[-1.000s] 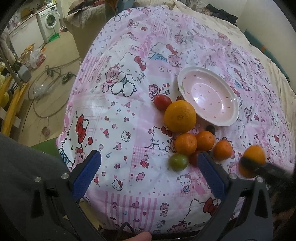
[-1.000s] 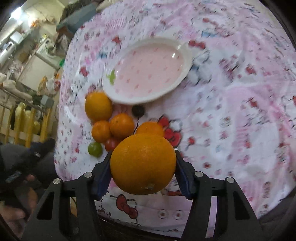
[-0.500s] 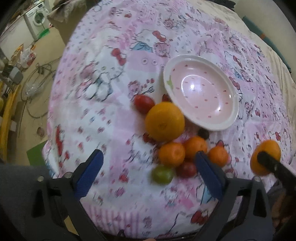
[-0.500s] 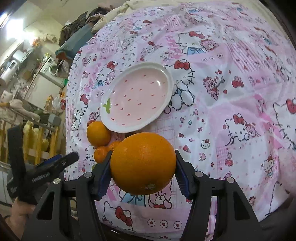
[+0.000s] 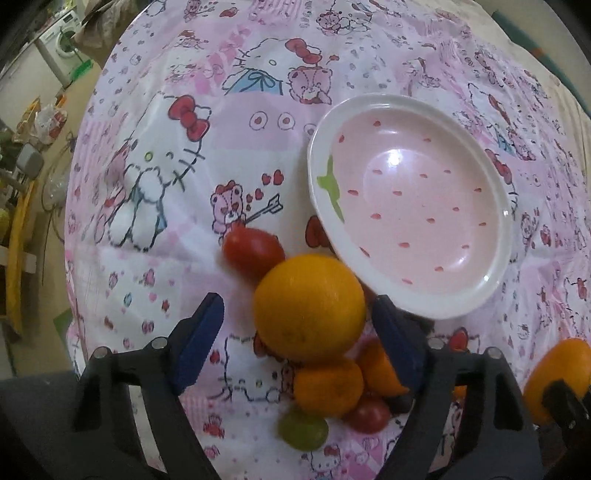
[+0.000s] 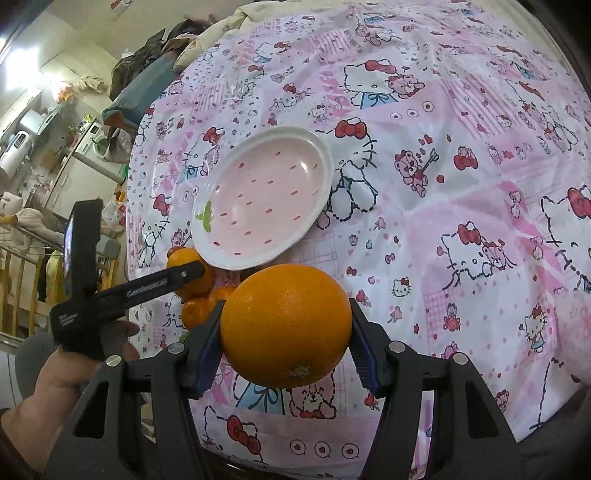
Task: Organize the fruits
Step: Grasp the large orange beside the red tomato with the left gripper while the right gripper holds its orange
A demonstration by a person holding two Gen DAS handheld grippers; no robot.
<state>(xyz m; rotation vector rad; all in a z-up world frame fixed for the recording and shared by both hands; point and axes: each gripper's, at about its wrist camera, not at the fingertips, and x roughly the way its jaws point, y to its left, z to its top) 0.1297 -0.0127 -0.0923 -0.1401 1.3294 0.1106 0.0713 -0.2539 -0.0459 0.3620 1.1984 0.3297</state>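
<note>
My right gripper (image 6: 286,328) is shut on a large orange (image 6: 286,325), held above the pink cartoon-print cloth in front of the pink strawberry plate (image 6: 207,236). My left gripper (image 5: 299,325) is open, its blue pads either side of a second large orange (image 5: 310,306) that lies on the cloth beside the plate (image 5: 321,192). A red tomato (image 5: 253,249) lies just behind it. Small tangerines (image 5: 327,386), a small red tomato (image 5: 367,415) and a green fruit (image 5: 303,430) lie in front. The held orange also shows in the left wrist view (image 5: 557,376).
The cloth-covered surface (image 6: 461,184) drops off at the left to a floor with a washing machine (image 5: 62,33), cables and yellow furniture. Piled clothes (image 6: 155,59) lie at the far end. The left gripper (image 6: 173,278) and hand show in the right wrist view.
My left gripper has moved forward and down until its open fingers flank the large orange on the cloth. My right gripper has kept hold of its orange and drawn back from the plate.
</note>
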